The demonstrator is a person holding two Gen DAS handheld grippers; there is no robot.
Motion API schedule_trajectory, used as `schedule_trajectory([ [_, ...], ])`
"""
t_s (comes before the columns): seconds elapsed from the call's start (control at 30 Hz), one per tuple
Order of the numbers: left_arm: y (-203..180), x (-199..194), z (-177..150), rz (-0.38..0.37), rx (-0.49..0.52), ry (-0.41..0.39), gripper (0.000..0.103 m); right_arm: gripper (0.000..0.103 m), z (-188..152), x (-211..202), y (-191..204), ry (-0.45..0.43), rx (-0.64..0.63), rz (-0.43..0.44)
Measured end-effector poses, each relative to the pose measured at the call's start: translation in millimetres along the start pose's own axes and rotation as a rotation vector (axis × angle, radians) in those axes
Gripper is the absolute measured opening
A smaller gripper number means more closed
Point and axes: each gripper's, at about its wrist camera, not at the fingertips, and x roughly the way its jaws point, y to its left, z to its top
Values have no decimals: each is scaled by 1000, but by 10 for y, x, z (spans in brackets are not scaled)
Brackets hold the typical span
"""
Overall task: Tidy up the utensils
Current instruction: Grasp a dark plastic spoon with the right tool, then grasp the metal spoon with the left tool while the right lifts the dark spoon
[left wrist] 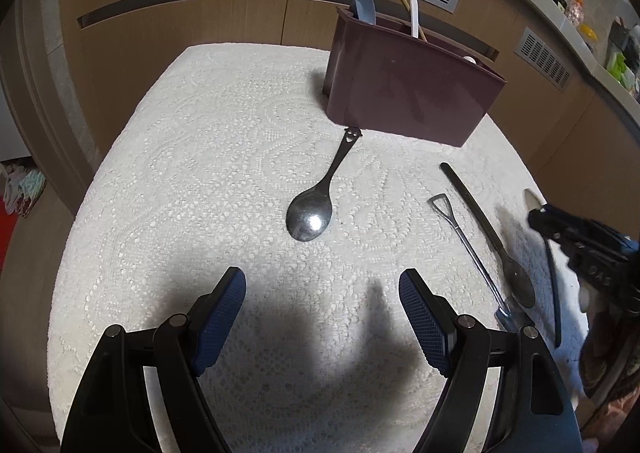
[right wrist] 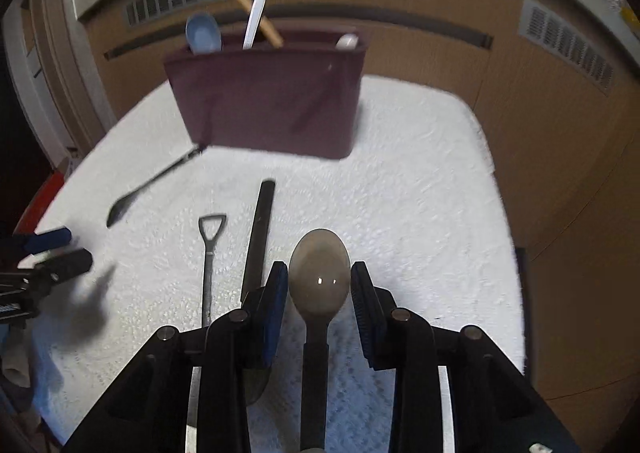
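- Right tongs [right wrist: 319, 281]: partly spread, one pad on each side of the grey spoon [right wrist: 319, 273]; narrow gaps show on both sides of the bowl, so no pinch yet.
- Grey spoon: flat on the tabletop [right wrist: 420, 193], bowl pointing away toward the holder, handle running back under the tongs. Bowl sits right between the pads.
- Left tongs [left wrist: 322, 295]: spread wide, nothing between them, hanging over bare cloth.
- Smiley spoon [left wrist: 310, 215]: ahead of the left tongs, well apart from them; handle end just at the foot of the holder.
- Shovel spoon [left wrist: 464, 241] and dark spoon [left wrist: 486, 229]: side by side on the cloth, between the smiley spoon and the right tongs.
- Holder [left wrist: 404, 89]: maroon box at the far side of the tabletop, upright; a blue spoon [left wrist: 365, 3], a white handle and a chopstick already stand in it.
- Risk, judged: a pinch across the rounded, glossy bowl may squeeze the spoon forward or let it pivot on lifting; a grip at the neck looks safer.
- Risk, judged: the dark spoon lies just beside the left pad of the right tongs and could be nudged.
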Motion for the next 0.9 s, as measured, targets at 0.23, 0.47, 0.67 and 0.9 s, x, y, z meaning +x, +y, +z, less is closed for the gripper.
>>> schedule_trajectory([
  [0.23, -86, -7, 137, -78, 70, -29, 58, 30, -98, -293, -148, -84, 41, 26],
  [0.47, 77, 202, 238, 17, 43, -15, 37, 30, -213, -173, -203, -84, 90, 84],
  [0.67, 12, 363, 384, 6, 74, 8, 37, 30, -276, -124, -212, -65, 95, 98],
  [0.9, -238, 640, 771, 33, 288, 182, 21, 30, -268, -105, -192, -58, 83, 95],
])
